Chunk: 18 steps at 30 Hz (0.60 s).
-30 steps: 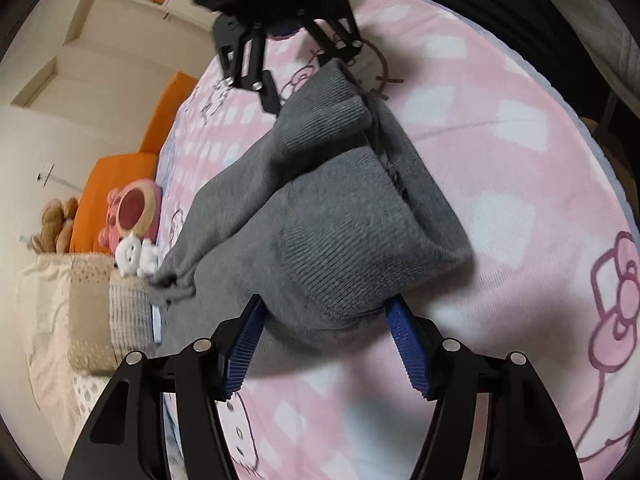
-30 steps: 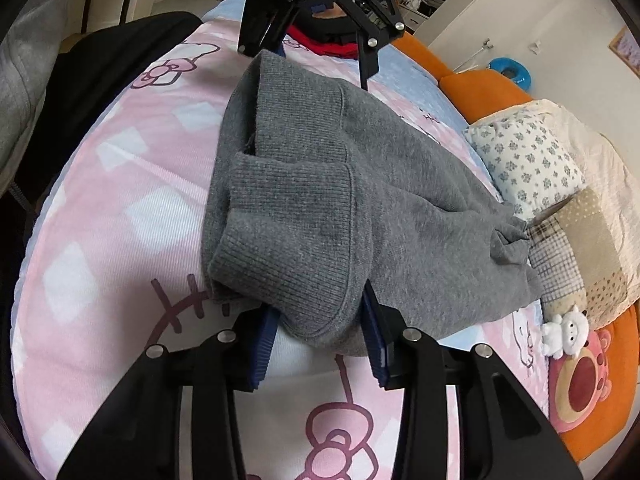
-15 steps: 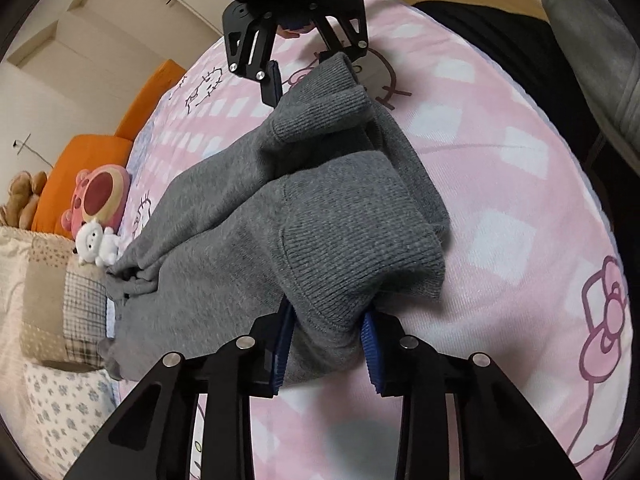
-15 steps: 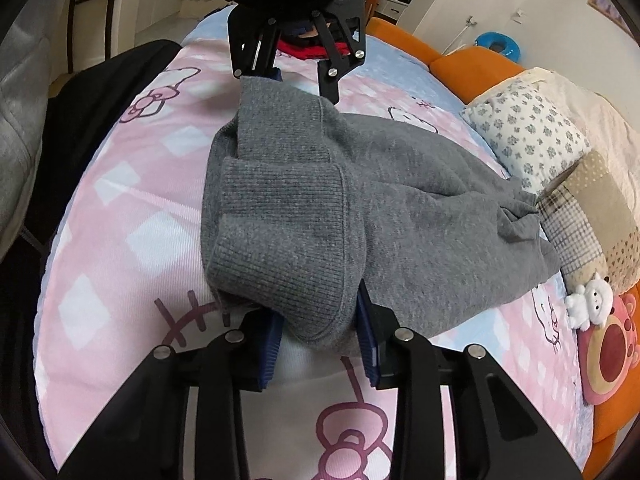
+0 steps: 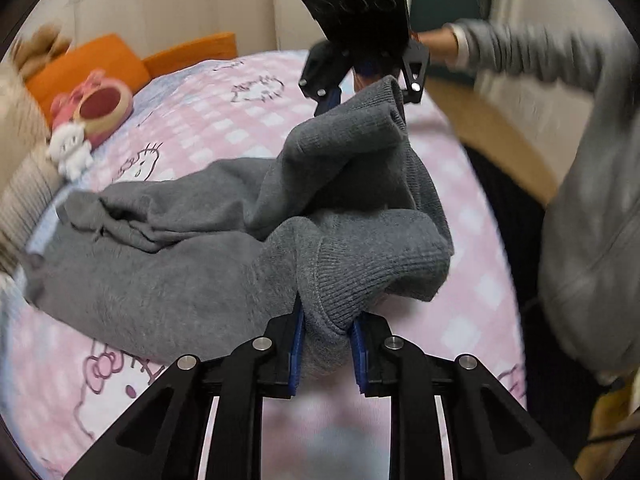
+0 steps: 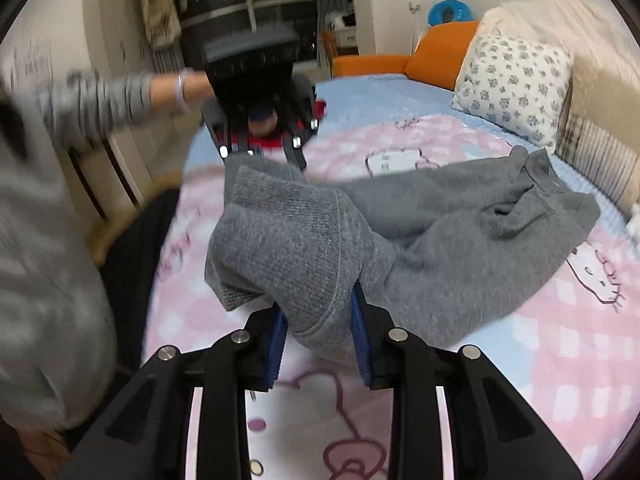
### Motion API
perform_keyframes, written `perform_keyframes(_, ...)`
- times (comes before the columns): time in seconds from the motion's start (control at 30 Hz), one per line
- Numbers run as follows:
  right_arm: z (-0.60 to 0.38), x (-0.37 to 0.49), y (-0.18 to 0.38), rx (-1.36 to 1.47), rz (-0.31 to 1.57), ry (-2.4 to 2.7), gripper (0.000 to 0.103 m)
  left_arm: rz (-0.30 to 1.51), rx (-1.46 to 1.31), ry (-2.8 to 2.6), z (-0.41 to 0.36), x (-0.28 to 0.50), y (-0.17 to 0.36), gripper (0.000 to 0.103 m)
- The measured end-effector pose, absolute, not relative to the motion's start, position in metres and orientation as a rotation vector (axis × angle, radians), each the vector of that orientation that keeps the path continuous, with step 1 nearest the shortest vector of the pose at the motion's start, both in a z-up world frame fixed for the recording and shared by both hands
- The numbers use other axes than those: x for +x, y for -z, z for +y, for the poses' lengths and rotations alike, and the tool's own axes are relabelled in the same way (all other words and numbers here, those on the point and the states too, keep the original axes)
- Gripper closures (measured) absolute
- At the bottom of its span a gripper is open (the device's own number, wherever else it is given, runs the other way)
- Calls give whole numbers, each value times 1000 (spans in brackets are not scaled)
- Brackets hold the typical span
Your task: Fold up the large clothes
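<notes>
Both claws clamped on one grey knit garment, lifted off a pink bed.

Your left claw (image 5: 326,344) has just been closing and its blue pads (image 5: 297,340) now pinch a ribbed cuff of the grey fleece-knit garment (image 5: 168,276); your right claw (image 6: 318,336), jaws also just narrowed, grips the second ribbed cuff between its pads. Each claw shows at the far end of the cloth in the other's view. From the held cuffs the garment slopes down, its bunched waist end resting on the pink-and-white checked cartoon-cat bedsheet (image 5: 248,116). Beyond it: a red-and-pink plush toy (image 5: 96,106) with a small white plush figure (image 5: 70,152) just beside it, orange cushions (image 6: 436,60), and a white flower-print pillow (image 6: 516,84). Your grey sleeve (image 5: 540,58) is blurred.
</notes>
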State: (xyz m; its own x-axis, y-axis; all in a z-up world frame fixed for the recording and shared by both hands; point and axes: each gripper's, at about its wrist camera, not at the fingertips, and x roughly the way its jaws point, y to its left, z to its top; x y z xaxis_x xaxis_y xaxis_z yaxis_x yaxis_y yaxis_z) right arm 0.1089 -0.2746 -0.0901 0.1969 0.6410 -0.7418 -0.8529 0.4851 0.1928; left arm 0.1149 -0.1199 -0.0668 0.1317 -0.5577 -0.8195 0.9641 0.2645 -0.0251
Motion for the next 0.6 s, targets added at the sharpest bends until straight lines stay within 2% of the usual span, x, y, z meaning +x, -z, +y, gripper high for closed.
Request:
perform_keyframes(0.33,-317,217,72,71,877,-1099,78,776,211,1200,-67,218,55,80)
perform_keyframes(0.6,-364,297,105,334,896,-1045,78,703,1,1097,-26,285,83,85)
